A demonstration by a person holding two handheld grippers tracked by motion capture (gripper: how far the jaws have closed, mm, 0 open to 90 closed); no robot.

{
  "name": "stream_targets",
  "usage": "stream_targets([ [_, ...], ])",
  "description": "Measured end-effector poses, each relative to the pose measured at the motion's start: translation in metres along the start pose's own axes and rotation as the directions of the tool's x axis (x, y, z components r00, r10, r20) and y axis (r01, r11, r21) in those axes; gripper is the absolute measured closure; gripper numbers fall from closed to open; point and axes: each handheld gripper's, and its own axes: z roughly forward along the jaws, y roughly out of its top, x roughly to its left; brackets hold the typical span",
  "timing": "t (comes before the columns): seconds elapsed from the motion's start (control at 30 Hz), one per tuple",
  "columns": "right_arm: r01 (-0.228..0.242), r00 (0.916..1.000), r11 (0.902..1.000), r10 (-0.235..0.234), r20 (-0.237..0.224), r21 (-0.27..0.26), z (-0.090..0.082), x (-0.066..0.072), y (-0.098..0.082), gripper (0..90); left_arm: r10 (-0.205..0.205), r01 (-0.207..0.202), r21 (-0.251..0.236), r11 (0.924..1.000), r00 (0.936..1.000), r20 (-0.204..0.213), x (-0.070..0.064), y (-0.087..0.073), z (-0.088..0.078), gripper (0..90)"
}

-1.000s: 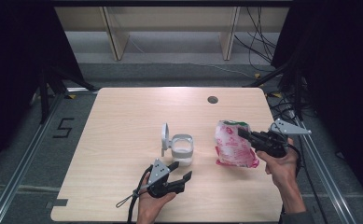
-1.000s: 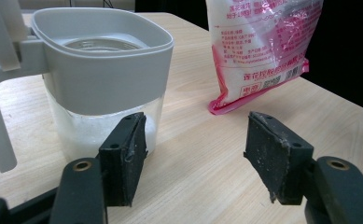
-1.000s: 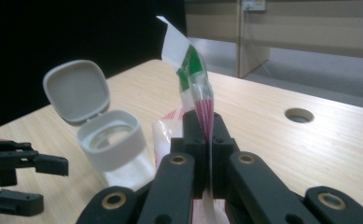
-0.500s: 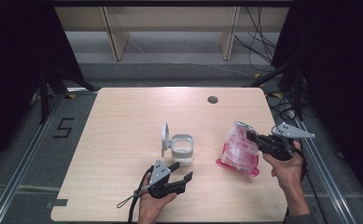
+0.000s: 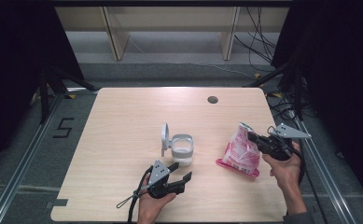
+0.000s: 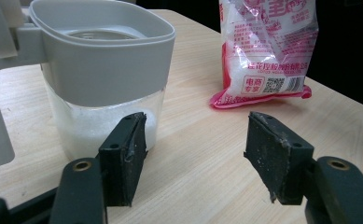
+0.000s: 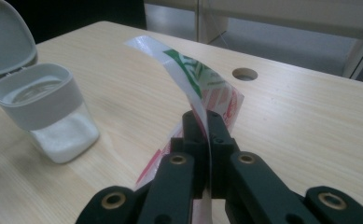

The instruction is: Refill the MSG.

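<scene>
The right gripper (image 5: 254, 138) is closed tight on the top edge of the bag (image 5: 240, 156). In the right gripper view the 2 jaws meet on the thin film of the bag (image 7: 202, 88), and the film folds up above them. The bag stands on the table (image 5: 123, 126) at its right side, with its red bottom seam on the wood, so it is held upright and not lifted clear, as far as the high view shows.

The left gripper (image 5: 181, 171) is open and holds nothing. In the left gripper view its jaws stand wide apart with only bare table between them; the jar (image 6: 102, 79) is just beyond the left jaw, near but not touched.

The jar (image 5: 182, 150) sits near the middle of the table, well apart from the bag. Its lid (image 5: 164, 138) is flipped up on the hinge, so the mouth is free. White grains already lie in the bottom part of the jar, maybe less than half full.

The work looks like filling the jar from the bag. Done, by this judgement: the jar is opened and the bag is gripped. Left: to steady the jar with the left gripper, to bring the bag over the mouth, to tip it, and then to close the lid. Whether the bag top is cut open cannot be told from these pictures.
</scene>
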Motion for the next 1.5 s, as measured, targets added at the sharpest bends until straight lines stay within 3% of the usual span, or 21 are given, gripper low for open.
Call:
stream_targets([
  [0.03,-0.034,0.9994,0.9994,0.034,-0.003,0.004,0.0,0.002,-0.001,90.0,0.005,-0.005,0.004,1.0,1.0,-0.001,0.0,0.0,0.0,37.4],
  [0.13,-0.046,0.9989,0.9987,0.046,0.005,0.022,0.0,0.001,-0.002,90.0,0.01,-0.01,0.012,0.9999,0.9999,-0.007,0.0,0.0,0.0,37.4],
  [0.17,-0.016,0.9998,0.9997,0.016,0.008,0.016,0.002,-0.001,-0.003,90.0,0.013,-0.013,0.015,0.9998,0.9999,-0.008,0.0,0.0,-0.001,37.4],
  [0.3,-0.053,0.9983,0.9978,0.052,0.025,0.039,0.002,0.0,-0.005,89.9,0.011,-0.011,0.016,0.9998,0.9999,-0.01,0.001,0.0,-0.001,37.4],
  [0.4,-0.03,0.9991,0.9989,0.029,0.032,0.036,0.003,-0.004,-0.007,89.8,0.009,-0.009,0.014,0.9999,0.9999,-0.011,0.001,0.0,-0.001,37.4],
  [0.53,-0.061,0.9959,0.997,0.058,0.069,0.048,0.005,-0.001,-0.009,89.6,0.002,-0.002,0.011,0.9999,0.9998,-0.018,0.002,-0.001,-0.001,37.4],
  [0.6,-0.014,0.9952,0.9976,0.008,0.097,0.068,0.007,-0.002,-0.009,89.5,0.006,-0.005,0.013,0.9999,0.9998,-0.018,0.004,-0.001,-0.002,37.4],
  [0.63,-0.043,0.994,0.9954,0.034,0.104,0.086,0.006,0.001,-0.01,89.5,0.0,0.0,0.005,1.0,0.9999,-0.014,0.004,-0.002,-0.001,37.4],
  [0.67,-0.004,0.9945,0.997,-0.004,0.104,0.078,0.008,-0.003,-0.011,89.5,-0.001,0.001,0.006,1.0,0.9999,-0.015,0.004,-0.001,-0.002,37.4],
  [0.73,-0.042,0.9928,0.9955,0.032,0.116,0.085,0.008,-0.001,-0.012,89.4,0.001,-0.001,0.002,1.0,1.0,-0.008,0.006,-0.002,-0.002,37.4],
  [0.83,-0.004,0.9931,0.9967,-0.006,0.117,0.081,0.009,-0.006,-0.013,89.1,0.001,-0.001,0.009,1.0,0.9997,-0.023,0.007,-0.001,-0.004,37.4],
  [0.9,-0.05,0.9923,0.9951,0.04,0.117,0.085,0.009,-0.003,-0.014,88.6,0.005,-0.005,0.011,0.9999,0.9996,-0.027,0.009,-0.001,-0.005,37.4],
  [1.0,-0.027,0.9913,0.996,0.016,0.131,0.085,0.01,-0.007,-0.015,87.7,0.002,-0.002,0.002,1.0,0.9995,-0.031,0.012,-0.001,-0.005,37.4],
  [1.13,-0.068,0.9869,0.9936,0.054,0.152,0.09,0.009,-0.006,-0.016,84.9,-0.002,0.002,0.004,1.0,0.9992,-0.039,0.015,-0.001,-0.007,37.4],
  [1.3,-0.08,0.9844,0.993,0.065,0.164,0.087,0.009,-0.009,-0.018,85.0,-0.004,0.004,0.0,1.0,0.9988,-0.049,0.017,-0.001,-0.008,37.4],
  [1.4,-0.061,0.985,0.9945,0.046,0.166,0.085,0.009,-0.012,-0.019,84.8,-0.003,0.003,-0.001,1.0,0.9989,-0.046,0.017,-0.001,-0.008,37.5],
  [1.43,-0.086,0.9835,0.9923,0.07,0.166,0.089,0.009,-0.01,-0.019,84.6,-0.003,0.003,0.001,1.0,0.9989,-0.047,0.017,-0.001,-0.008,37.5],
  [1.5,-0.094,0.9824,0.9907,0.076,0.171,0.098,0.008,-0.011,-0.019,82.8,-0.004,0.004,0.001,1.0,0.9988,-0.048,0.017,-0.001,-0.008,37.4],
])
